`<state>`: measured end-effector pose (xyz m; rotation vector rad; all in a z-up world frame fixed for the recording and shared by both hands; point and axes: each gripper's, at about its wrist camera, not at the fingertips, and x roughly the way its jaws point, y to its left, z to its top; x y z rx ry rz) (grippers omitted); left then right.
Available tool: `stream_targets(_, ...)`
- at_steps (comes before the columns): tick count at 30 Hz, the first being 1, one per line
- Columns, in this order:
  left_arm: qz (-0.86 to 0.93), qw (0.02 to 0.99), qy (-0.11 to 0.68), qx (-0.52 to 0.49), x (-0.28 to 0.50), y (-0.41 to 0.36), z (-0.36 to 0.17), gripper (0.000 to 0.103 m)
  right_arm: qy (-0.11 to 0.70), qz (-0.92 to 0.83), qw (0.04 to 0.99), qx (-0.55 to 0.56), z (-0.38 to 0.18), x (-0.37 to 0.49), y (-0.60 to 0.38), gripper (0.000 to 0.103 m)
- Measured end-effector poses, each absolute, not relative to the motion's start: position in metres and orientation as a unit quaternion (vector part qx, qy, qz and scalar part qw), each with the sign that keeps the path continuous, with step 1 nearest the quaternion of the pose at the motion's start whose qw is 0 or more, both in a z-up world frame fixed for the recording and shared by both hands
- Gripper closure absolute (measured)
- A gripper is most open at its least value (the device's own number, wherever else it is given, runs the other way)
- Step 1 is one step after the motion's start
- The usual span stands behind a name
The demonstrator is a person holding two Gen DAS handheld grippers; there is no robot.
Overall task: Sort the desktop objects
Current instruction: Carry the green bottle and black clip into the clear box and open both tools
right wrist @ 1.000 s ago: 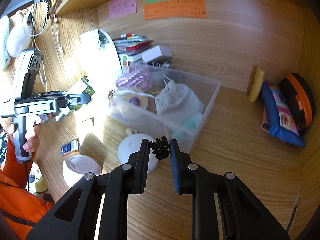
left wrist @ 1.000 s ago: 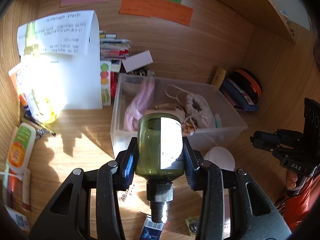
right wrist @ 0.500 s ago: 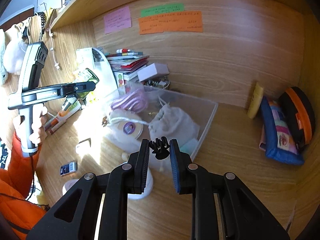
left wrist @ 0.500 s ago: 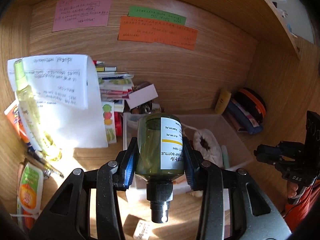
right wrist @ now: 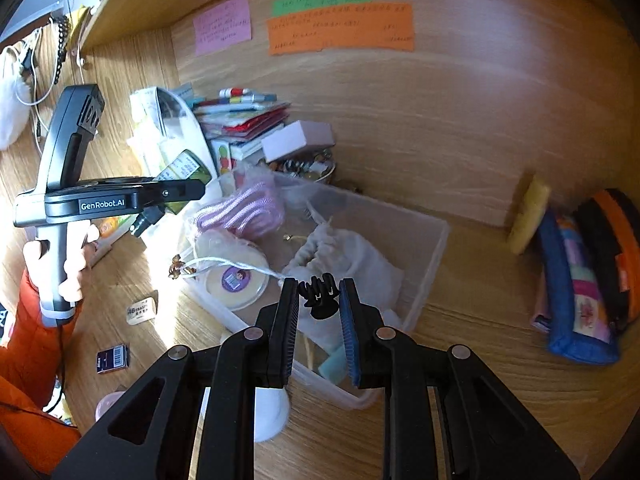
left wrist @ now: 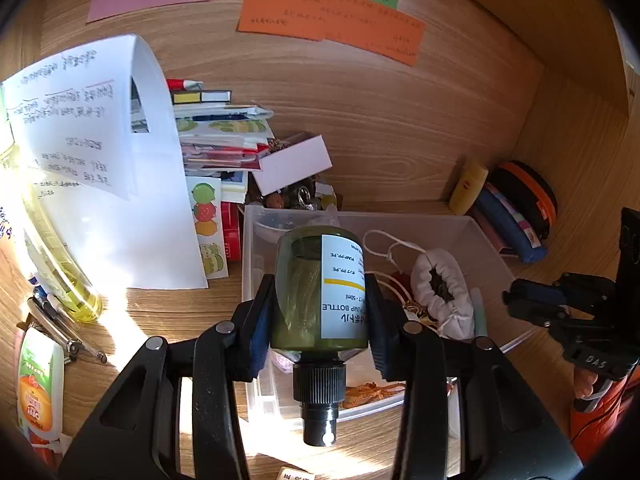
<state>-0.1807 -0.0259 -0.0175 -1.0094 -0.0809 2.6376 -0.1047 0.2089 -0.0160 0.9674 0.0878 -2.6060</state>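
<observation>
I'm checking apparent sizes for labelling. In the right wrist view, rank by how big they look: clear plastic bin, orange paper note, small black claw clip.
1. Clear plastic bin
2. Orange paper note
3. Small black claw clip, though nearest the camera.

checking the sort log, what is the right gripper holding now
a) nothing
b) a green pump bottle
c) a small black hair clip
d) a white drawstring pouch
c: in the right wrist view the right gripper is shut on a small black hair clip above the clear bin; the green pump bottle sits in the left gripper.
</observation>
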Motion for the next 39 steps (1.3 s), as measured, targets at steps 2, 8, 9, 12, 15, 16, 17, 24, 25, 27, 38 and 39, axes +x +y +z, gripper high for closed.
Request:
stream_targets(2,0.921,0.157,-0.025,-0.355,-0.182,-0.024,-0.02,0.062,0.038,-0.918,0.178,0.352,-0.022,-0.108,0.205,0.085)
stream_targets(8,0.918,0.149,-0.024,-0.366,-0.184,-0.025,-0.027,0.062,0.033,-0.911,0.188,0.367,-0.03,-0.112,0.203,0.085)
stream_targets(9,0.918,0.148,-0.024,-0.367,-0.184,-0.026,-0.028,0.062,0.031,-0.91,0.188,0.369,-0.032,-0.113,0.203,0.085)
stream_targets(12,0.917,0.146,-0.024,-0.37,-0.184,-0.026,-0.029,0.062,0.025,-0.908,0.189,0.373,-0.034,-0.115,0.204,0.085)
stream_targets(15,0.916,0.146,-0.02,-0.374,-0.185,-0.024,-0.031,0.062,0.02,-0.908,0.192,0.373,-0.033,-0.115,0.205,0.085)
stream_targets(16,0.916,0.145,-0.018,-0.374,-0.185,-0.023,-0.031,0.062,0.019,-0.908,0.191,0.372,-0.033,-0.114,0.205,0.085)
stream_targets(17,0.916,0.144,-0.016,-0.374,-0.184,-0.022,-0.031,0.062,0.02,-0.908,0.191,0.372,-0.034,-0.114,0.205,0.085)
stream_targets(24,0.916,0.142,-0.018,-0.376,-0.18,-0.023,-0.03,0.061,0.027,-0.913,0.18,0.365,-0.036,-0.116,0.204,0.08)
stream_targets(25,0.916,0.141,-0.018,-0.375,-0.179,-0.024,-0.029,0.059,0.029,-0.915,0.174,0.363,-0.036,-0.116,0.205,0.076)
stream_targets(27,0.918,0.141,-0.018,-0.37,-0.176,-0.024,-0.028,0.057,0.032,-0.917,0.165,0.362,-0.036,-0.116,0.206,0.07)
stream_targets(38,0.926,0.138,-0.011,-0.351,-0.168,-0.024,-0.021,0.051,0.046,-0.924,0.147,0.351,-0.028,-0.112,0.204,0.053)
stream_targets(39,0.928,0.138,-0.011,-0.346,-0.166,-0.025,-0.02,0.051,0.048,-0.926,0.144,0.346,-0.026,-0.109,0.203,0.053)
